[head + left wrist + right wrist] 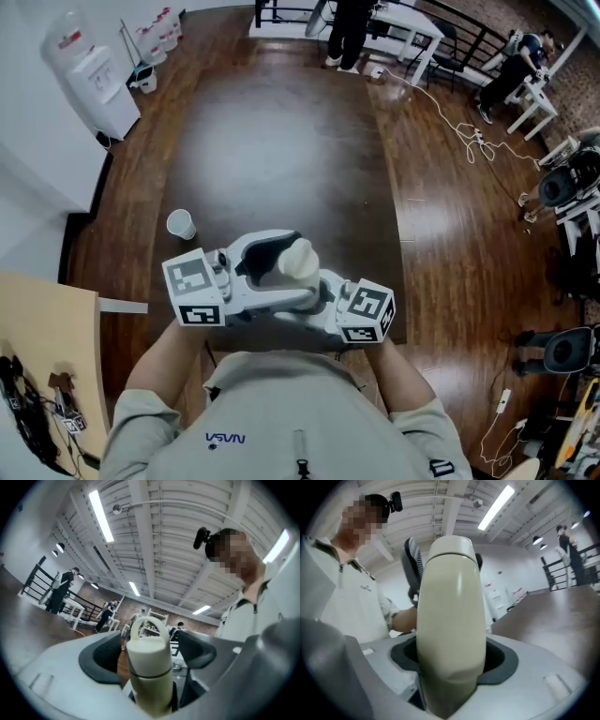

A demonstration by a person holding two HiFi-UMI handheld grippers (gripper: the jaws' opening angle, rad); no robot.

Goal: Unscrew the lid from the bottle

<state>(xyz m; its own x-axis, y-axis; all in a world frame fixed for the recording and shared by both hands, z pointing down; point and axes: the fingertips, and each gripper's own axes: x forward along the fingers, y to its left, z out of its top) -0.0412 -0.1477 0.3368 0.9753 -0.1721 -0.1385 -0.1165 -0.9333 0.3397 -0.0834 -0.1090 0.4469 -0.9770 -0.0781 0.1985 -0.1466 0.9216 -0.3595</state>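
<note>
A cream bottle [300, 261] is held up in front of my chest, above the near end of the dark table [281, 141]. My right gripper [314, 289] comes in from the right and is shut on the bottle's body [450, 620], with both black pads against its sides. My left gripper [292, 267] reaches in from the left around the top end. In the left gripper view the lid [149, 653], with its loop handle, stands between the jaws. Gaps show on both sides, so the dark pads [101, 660] do not press on it and this gripper is open.
A white paper cup [181, 224] stands on the table's left side. A water dispenser [94, 80] is by the far left wall. Cables [469, 141] trail over the wooden floor at the right. People stand near white tables [403, 33] at the far end.
</note>
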